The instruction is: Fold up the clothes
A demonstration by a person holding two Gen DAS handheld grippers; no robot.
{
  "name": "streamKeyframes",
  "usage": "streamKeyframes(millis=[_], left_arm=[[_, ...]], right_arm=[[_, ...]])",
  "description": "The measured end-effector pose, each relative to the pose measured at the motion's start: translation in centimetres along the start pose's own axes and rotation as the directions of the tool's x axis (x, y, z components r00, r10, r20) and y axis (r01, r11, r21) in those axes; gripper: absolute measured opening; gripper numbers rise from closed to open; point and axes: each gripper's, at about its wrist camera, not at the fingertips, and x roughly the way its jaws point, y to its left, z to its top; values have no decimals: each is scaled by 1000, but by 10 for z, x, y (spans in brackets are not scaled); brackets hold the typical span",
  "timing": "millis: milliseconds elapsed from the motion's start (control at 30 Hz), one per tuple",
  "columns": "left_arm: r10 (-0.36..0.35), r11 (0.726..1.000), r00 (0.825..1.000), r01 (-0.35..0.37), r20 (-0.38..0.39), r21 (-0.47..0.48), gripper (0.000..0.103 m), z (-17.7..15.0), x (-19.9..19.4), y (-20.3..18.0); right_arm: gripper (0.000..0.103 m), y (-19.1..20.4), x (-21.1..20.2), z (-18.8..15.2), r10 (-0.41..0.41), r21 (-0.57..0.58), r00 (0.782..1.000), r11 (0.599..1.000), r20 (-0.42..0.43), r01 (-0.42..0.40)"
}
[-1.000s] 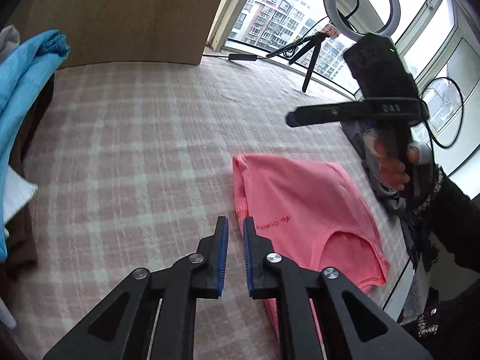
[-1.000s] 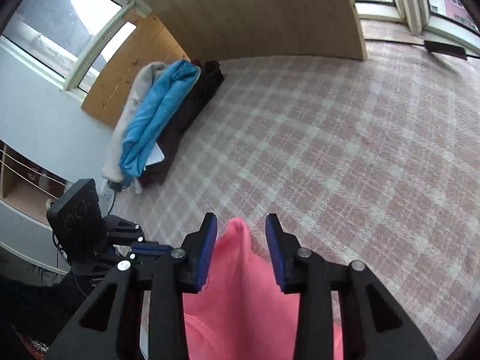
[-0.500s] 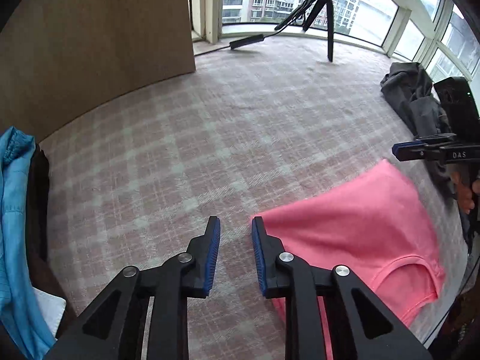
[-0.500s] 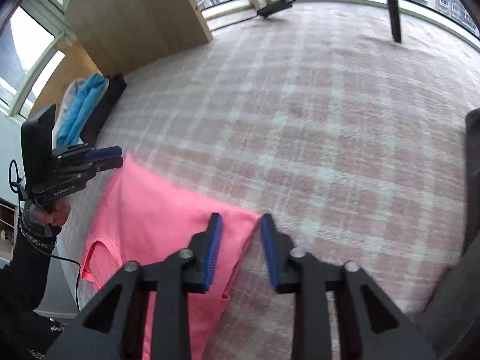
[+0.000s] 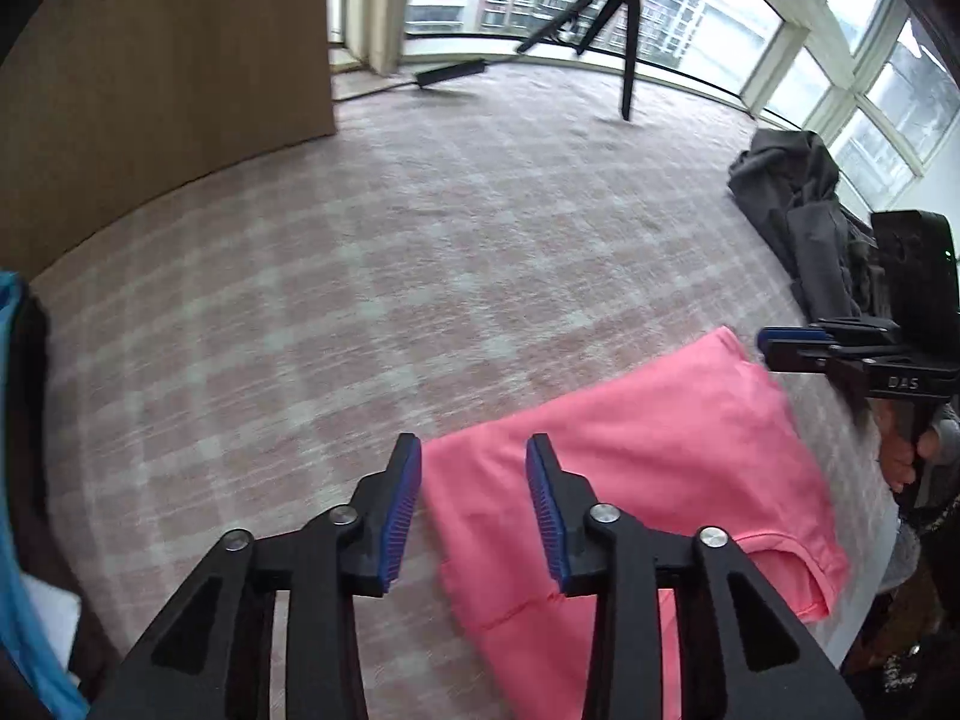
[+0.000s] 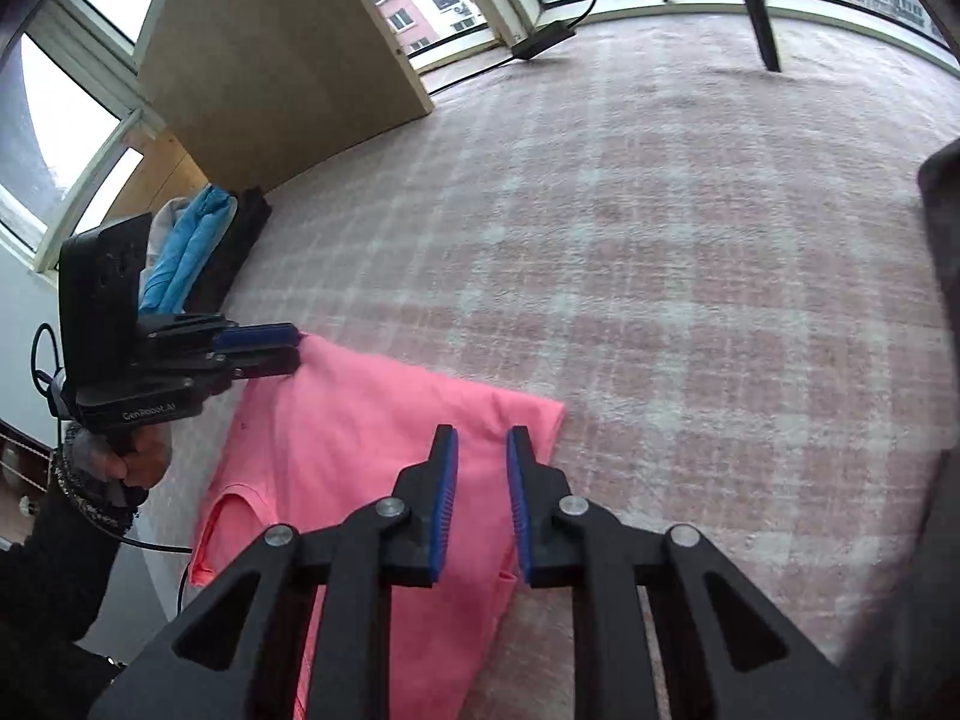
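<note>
The pink shirt (image 5: 648,462) lies flat on the checked bed cover (image 5: 360,276), near the front edge, its neckline turned toward the person. Both pairs of tongs hang over its far edge, one at each corner, which looks like the setup for taking hold of both corners at once and carrying that edge over in a fold.

The left tongs (image 5: 474,507) are apart, straddling the left corner of the shirt without pinching it. The right tongs (image 6: 482,498) are also apart, though by less, with pink cloth showing between the blue pads and nothing clamped.

Off to the left a blue garment (image 6: 186,252) lies on a dark pile, and a grey heap of clothes (image 5: 798,210) sits to the right, probably waiting their turn.

Writing: the left tool's body reads "GenRobot.AI" (image 6: 149,412); the right one shows "DAS" (image 5: 903,383). No lettering on the shirt can be read.
</note>
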Motion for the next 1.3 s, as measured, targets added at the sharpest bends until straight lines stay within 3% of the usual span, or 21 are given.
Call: streamKeyframes(millis=[67,133,267,367,467,700,800,900,967,1033,1200,1300], left_arm=[[-15,997,1000,15,7,-70,43,-21,-21,11],[-29,991,1000,29,4,-134,48,-43,-34,16],[-64,970,998,62,1,-234,49,-76,-30,10],[-74,966,997,68,-15,-248,49,-88,-20,-2],[6,981,999,-13,-32,-193,49,-95,-11,-16],[117,990,993,-118,-23,-72,47,-102,-4,-50],[124,991,992,-124,-16,-43,42,-101,-3,-62],[121,993,993,-121,-10,-6,36,-100,-3,-73],[94,996,996,-94,0,-10,25,-100,-3,-72],[54,998,998,-53,11,-36,25,-100,-3,-69],[-49,991,998,54,41,-123,17,-104,-5,-54],[-163,958,985,172,59,-228,14,-107,-5,-42]], right_arm=[[47,-3,-13,-12,32,50,999,998,23,-33],[49,-4,-22,-27,57,94,998,994,35,-60],[53,3,-19,-53,39,118,999,992,0,-39],[56,7,-20,-65,44,139,999,989,4,-44],[59,14,-20,-71,27,117,1000,993,9,-28],[58,46,-16,-86,-137,-71,989,988,48,140],[58,65,-9,-92,-240,-170,969,954,55,246],[58,80,-2,-100,-258,-258,964,929,63,265],[58,89,1,-105,-261,-305,962,913,73,271],[55,88,0,-106,-226,-296,970,924,83,241],[19,76,2,-99,-35,-176,998,983,50,43],[16,70,10,-99,86,-94,995,992,43,-82]])
